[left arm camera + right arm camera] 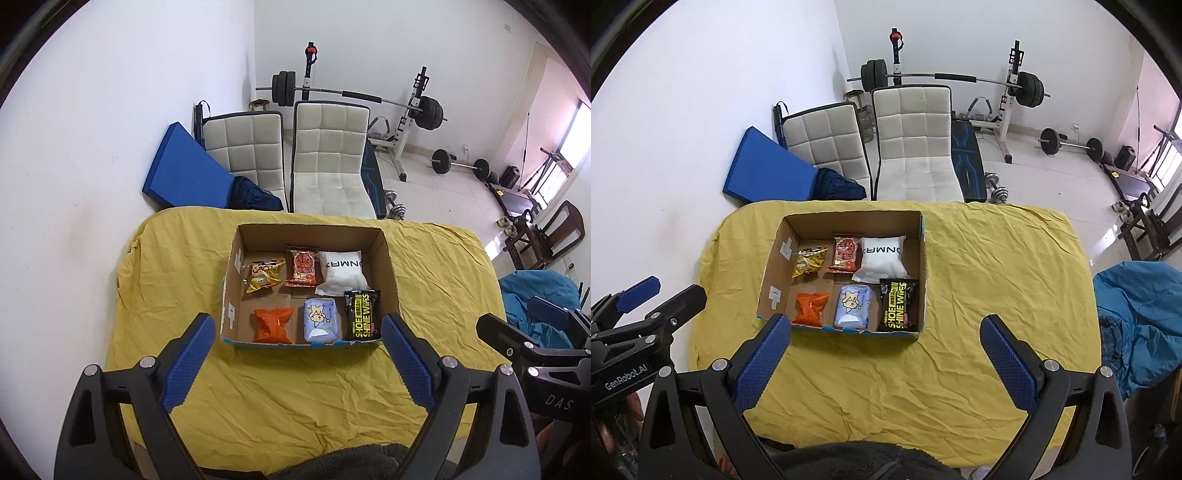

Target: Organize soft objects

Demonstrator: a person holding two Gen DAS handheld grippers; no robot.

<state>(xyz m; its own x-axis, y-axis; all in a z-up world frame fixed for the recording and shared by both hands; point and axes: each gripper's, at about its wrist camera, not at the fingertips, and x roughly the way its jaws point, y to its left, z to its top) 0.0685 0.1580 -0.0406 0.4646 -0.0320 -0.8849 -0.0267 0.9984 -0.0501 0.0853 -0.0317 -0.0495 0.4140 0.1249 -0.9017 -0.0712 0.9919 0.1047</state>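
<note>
Six soft packets fill the open brown cardboard box (388, 258); its near wall hides their lower edges. Both grippers (297, 354) (882, 350) hover, fingers spread, empty.

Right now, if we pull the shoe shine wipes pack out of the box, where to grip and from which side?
Come from above. The shoe shine wipes pack lies flat in the cardboard box, in its near right corner, with the wall close on its right. Pinching its near and far short ends looks best.
</note>
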